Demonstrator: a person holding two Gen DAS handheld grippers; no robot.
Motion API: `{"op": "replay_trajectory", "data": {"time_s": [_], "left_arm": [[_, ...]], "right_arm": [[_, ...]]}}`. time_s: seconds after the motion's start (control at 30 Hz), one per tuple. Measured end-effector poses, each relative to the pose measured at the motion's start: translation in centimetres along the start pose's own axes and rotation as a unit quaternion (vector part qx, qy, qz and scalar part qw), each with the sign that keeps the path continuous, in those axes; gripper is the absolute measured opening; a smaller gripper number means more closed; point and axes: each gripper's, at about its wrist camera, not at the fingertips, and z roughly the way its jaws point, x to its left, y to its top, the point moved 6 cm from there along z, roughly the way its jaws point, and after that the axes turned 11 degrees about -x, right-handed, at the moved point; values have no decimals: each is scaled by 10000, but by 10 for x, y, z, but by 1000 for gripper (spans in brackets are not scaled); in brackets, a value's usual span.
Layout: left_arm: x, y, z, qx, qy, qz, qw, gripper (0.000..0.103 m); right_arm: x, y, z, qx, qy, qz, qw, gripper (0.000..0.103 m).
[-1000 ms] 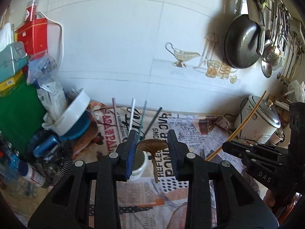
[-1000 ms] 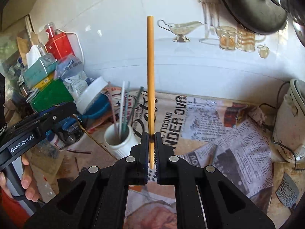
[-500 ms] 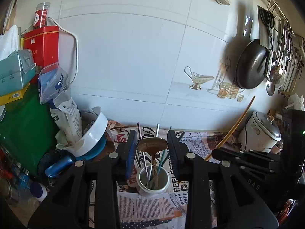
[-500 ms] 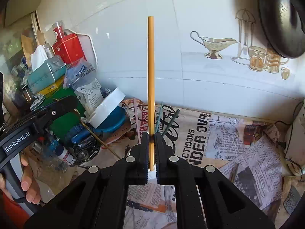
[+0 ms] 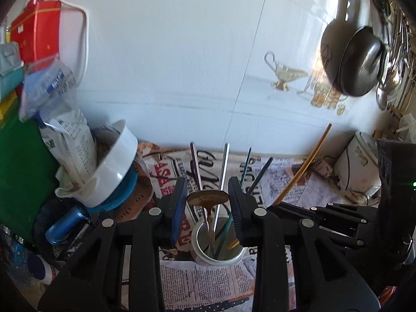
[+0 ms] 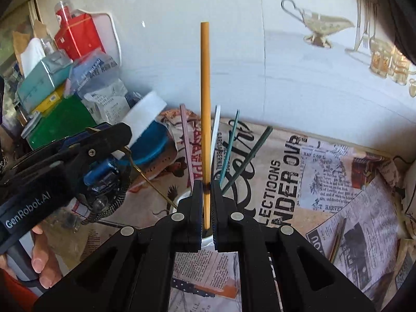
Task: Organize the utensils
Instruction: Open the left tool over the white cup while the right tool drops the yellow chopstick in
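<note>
A white cup [image 5: 217, 256] stands on the newspaper-covered counter and holds several thin sticks and straws [image 5: 224, 163]. My left gripper [image 5: 207, 197] is shut on the bowl of a bronze spoon [image 5: 208, 198], whose handle points down into the cup. My right gripper [image 6: 207, 195] is shut on a long yellow stick [image 6: 205, 104], held upright just over the cup [image 6: 208, 241]. In the left wrist view the stick [image 5: 306, 161] slants up at the right, and its lower tip shows inside the cup. The left gripper shows at the left of the right wrist view [image 6: 109, 140].
A tilted white bowl on a blue one [image 5: 114, 169], bags and boxes [image 5: 36, 33] crowd the left. A rice cooker [image 5: 358, 163] stands at the right, a pan [image 5: 358, 59] hangs on the tiled wall. Another utensil [image 6: 338, 236] lies on the newspaper at right.
Both grippers have come closer to the cup. The spoon handle and the yellow stick's lower tip now reach into it.
</note>
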Motion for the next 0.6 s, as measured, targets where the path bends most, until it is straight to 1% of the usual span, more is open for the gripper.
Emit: {"op": "replay_trajectory", "data": {"time_s": [0.13, 0.27, 0.6], "left_arm": [[0, -20, 23, 365, 20, 46, 9993, 31], [1, -33, 39, 655, 28, 43, 9978, 31], [5, -41, 64, 1015, 52, -93, 9948, 32]], "right_arm": [[-7, -14, 18, 313, -74, 58, 9995, 5], [-11, -24, 30, 513, -110, 68, 9986, 5], [-14, -27, 42, 672, -134, -39, 9976, 5]]}}
